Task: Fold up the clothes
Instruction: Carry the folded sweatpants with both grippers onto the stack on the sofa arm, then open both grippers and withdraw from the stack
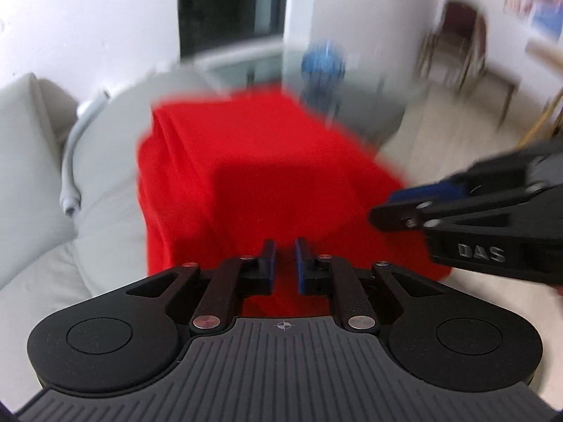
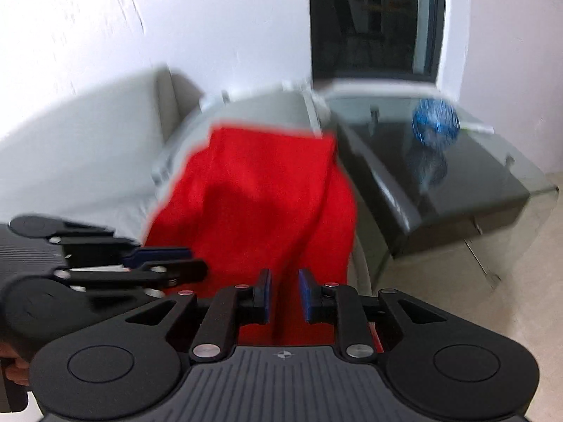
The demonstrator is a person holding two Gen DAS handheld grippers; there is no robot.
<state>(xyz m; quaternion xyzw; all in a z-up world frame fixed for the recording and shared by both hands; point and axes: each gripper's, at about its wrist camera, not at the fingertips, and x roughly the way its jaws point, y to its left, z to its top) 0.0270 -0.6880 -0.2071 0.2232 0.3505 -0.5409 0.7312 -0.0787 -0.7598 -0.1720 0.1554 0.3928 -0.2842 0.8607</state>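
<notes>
A red garment (image 1: pixel 253 176) lies folded into a rough rectangle on the pale sofa seat (image 1: pixel 105 176), one edge hanging over the front. It also shows in the right wrist view (image 2: pixel 260 204). My left gripper (image 1: pixel 285 263) hovers over the garment's near edge with a narrow gap between its blue pads, holding nothing. My right gripper (image 2: pixel 284 292) is likewise slightly open and empty over the near edge. Each gripper appears in the other's view: the right one (image 1: pixel 404 211) at the garment's right side, the left one (image 2: pixel 176 263) at its left side. Both views are motion-blurred.
A grey sofa backrest (image 1: pixel 24 133) rises at the left. A glass-topped dark side table (image 2: pixel 440 183) stands right of the sofa with a blue ball-like object (image 2: pixel 436 126) on it. A chair (image 1: pixel 457 42) stands by the far wall. Pale floor (image 1: pixel 440 133) lies to the right.
</notes>
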